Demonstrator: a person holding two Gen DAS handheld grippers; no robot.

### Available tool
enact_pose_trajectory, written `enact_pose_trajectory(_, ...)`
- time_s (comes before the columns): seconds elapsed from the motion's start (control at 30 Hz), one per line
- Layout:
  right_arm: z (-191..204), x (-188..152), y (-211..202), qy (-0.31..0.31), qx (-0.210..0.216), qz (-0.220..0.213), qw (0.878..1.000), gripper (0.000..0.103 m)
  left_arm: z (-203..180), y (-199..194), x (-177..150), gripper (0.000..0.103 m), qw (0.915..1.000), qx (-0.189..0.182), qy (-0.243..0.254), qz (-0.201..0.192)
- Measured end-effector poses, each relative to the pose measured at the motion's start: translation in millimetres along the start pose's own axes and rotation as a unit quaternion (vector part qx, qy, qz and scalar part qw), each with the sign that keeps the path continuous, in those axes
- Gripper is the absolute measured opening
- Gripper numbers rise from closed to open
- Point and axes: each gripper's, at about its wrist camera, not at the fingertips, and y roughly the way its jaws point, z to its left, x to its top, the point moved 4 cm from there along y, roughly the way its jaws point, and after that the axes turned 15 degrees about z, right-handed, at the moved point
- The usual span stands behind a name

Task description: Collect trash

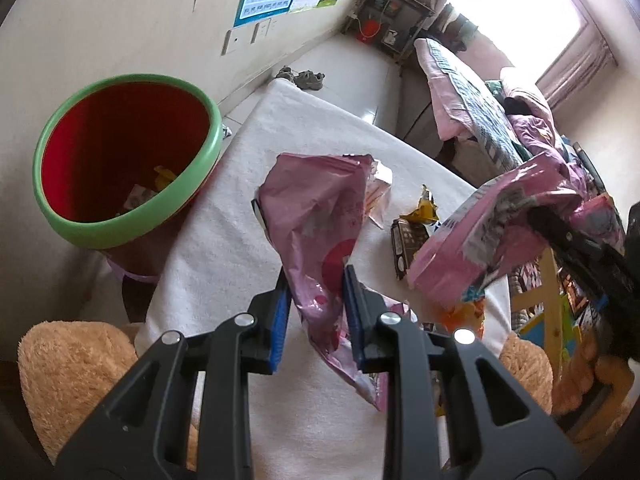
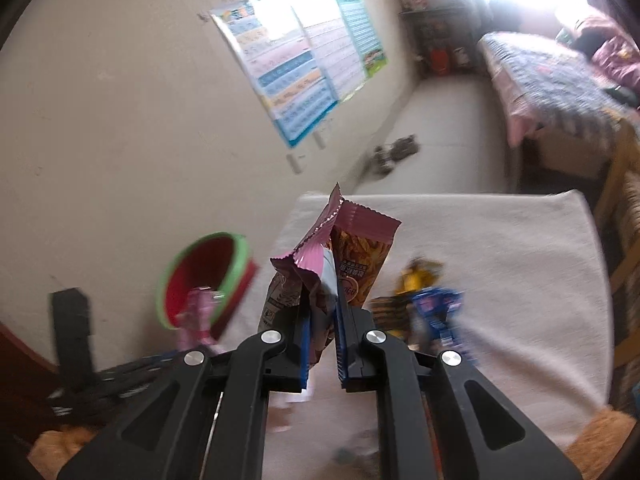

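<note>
Left claw [image 1: 316, 300] clamped on crumpled pink plastic wrapper [image 1: 320, 220], held above white-clothed table [image 1: 224, 216] near green-rimmed red bin [image 1: 120, 152]. Right claw [image 2: 322, 332] clamped on maroon-edged snack packets [image 2: 348, 252]. Judged light, limp, slippery; pinch mid-body.

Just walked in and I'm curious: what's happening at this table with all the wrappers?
A person is clearing trash with a hand-held tool in each hand. The left tool is clamped on a pink bag; the right tool grips a snack wrapper. Both are held over the white-covered table. The green-rimmed bin stands beside it; more wrappers remain.
</note>
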Motion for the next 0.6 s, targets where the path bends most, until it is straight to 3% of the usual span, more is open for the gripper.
enact_pose_trajectory(0.13, 10, -10, 22, -0.039, -0.040, 0.035, 0.998, 0.010, 2, -12, 1, 0.025, 0.9997, -0.007, -0.016, -0.017)
enact_pose_trajectory(0.3, -7, -17, 29, -0.025, -0.080, 0.048, 0.995, 0.010, 19, -31, 6, 0.024, 0.9980, -0.012, -0.042, -0.045)
enact_pose_trajectory(0.6, -14, -8, 13, -0.008, -0.076, 0.023, 0.997, 0.010, 44, -44, 16, 0.024, 0.9960, 0.000, -0.063, -0.063)
